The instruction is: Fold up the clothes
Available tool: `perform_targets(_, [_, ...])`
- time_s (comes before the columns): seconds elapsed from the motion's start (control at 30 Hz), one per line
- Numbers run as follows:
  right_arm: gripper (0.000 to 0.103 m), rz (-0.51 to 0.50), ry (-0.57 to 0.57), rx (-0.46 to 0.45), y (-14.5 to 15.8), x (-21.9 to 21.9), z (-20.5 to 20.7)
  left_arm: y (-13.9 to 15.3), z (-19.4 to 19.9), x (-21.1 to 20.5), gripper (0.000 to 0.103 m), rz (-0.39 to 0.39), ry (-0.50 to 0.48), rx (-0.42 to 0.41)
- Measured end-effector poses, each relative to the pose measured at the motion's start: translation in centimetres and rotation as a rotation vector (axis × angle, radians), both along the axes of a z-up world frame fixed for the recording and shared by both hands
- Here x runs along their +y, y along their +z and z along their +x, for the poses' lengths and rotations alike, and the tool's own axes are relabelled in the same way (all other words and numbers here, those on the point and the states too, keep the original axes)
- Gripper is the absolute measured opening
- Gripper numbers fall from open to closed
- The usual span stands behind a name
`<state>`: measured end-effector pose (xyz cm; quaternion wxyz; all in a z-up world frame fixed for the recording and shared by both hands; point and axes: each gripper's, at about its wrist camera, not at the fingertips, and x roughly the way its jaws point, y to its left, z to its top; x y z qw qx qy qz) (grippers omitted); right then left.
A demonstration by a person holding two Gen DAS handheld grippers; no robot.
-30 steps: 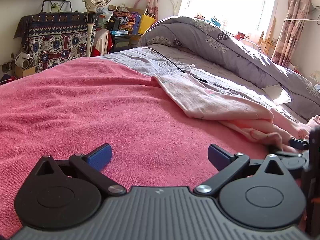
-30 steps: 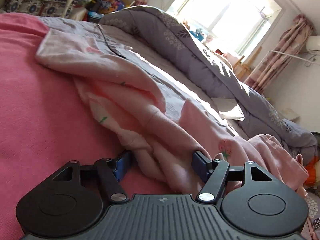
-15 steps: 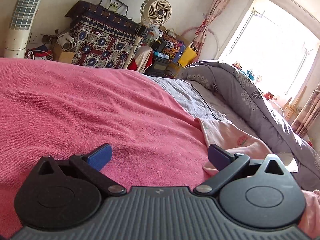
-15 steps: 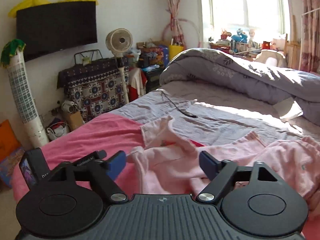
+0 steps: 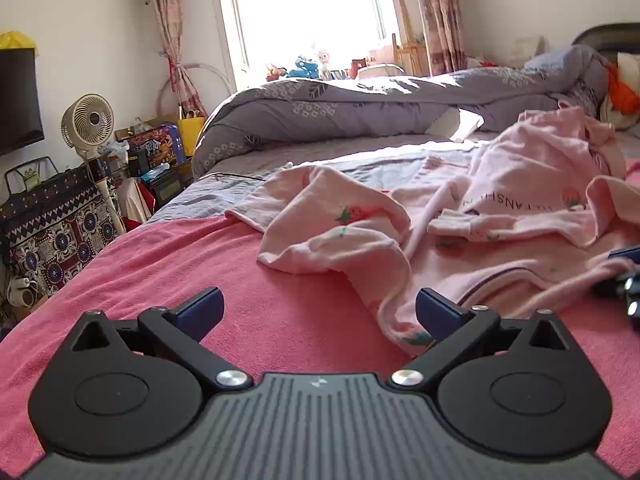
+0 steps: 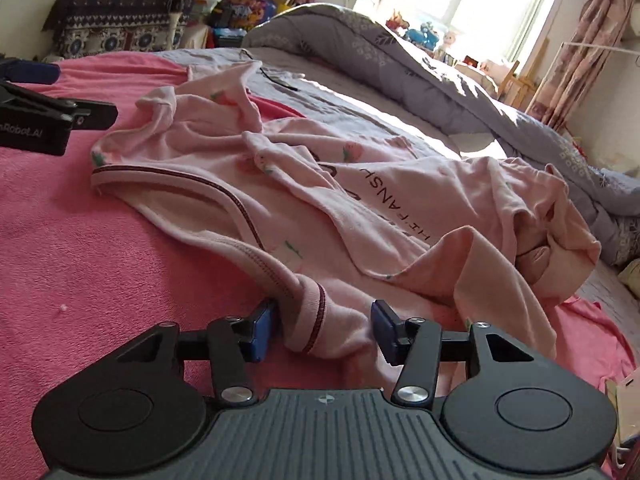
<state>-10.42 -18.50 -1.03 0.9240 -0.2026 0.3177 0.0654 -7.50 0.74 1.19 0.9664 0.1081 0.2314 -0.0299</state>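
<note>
A crumpled pink garment [image 5: 500, 232] with strawberry prints and dark lettering lies on the bed's pink towel [image 5: 200, 264]. My left gripper [image 5: 320, 312] is open just above the towel, nothing between its pads; the garment's near edge lies beside its right finger. In the right wrist view the same garment [image 6: 320, 184] spreads ahead. My right gripper [image 6: 324, 328] is closing its jaws on the maroon-trimmed ribbed edge, which is bunched between the blue pads and touches both. The left tool's black body [image 6: 36, 128] shows at the far left.
A rolled grey quilt [image 5: 360, 108] runs along the far side of the bed under the window. A black cable [image 6: 280, 80] lies on the grey sheet. Off the bed's left end stand a fan [image 5: 88, 120] and a patterned covered stand [image 5: 52, 216].
The right gripper let go of one bunch of the garment, opened wide, shifted, and narrowed around the trimmed edge. The left gripper, still open, swung back to face the now more spread-out garment.
</note>
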Motion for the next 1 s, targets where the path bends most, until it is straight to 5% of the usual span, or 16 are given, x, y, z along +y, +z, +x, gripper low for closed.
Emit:
perform_targets(0.13, [0.015,0.068,-0.063,-0.105,2.8,-2.1,-2.2,-1.6,-0.5,-0.9,0.103,0.063,0.03,0.089])
perform_targets(0.3, [0.015,0.162,-0.092,-0.29,8.6,-5.5,-9.7,-1.3,-2.9,-0.6,0.103,0.082,0.028,0.042])
perform_targets(0.4, [0.016,0.179,-0.026,-0.244,9.3,-6.9,-13.3,-1.1,-3.8,-1.0,0.103,0.103,-0.013,0.05])
perform_targets(0.63, [0.03,0.125,0.047,0.061,2.9,-7.4,-15.2,-0.8,-2.9,-0.5,0.103,0.099,0.036,0.105])
perform_targets(0.7, [0.051,0.166,0.087,0.018,3.7,-7.6,-16.0,-0.5,-2.5,0.3,0.103,0.069,0.076,0.119])
perform_targets(0.8, [0.07,0.22,0.136,-0.11,6.6,-7.8,-16.1,-0.8,-1.4,1.5,0.103,0.049,0.164,0.145])
perform_targets(0.9, [0.072,0.211,0.129,-0.209,7.9,-6.6,-12.8,-1.2,-0.8,2.1,0.103,-0.001,0.18,0.179])
perform_targets(1.0, [0.072,0.145,0.122,-0.141,5.8,-3.6,-7.0,-1.4,-0.8,2.9,0.103,-0.054,0.175,0.193])
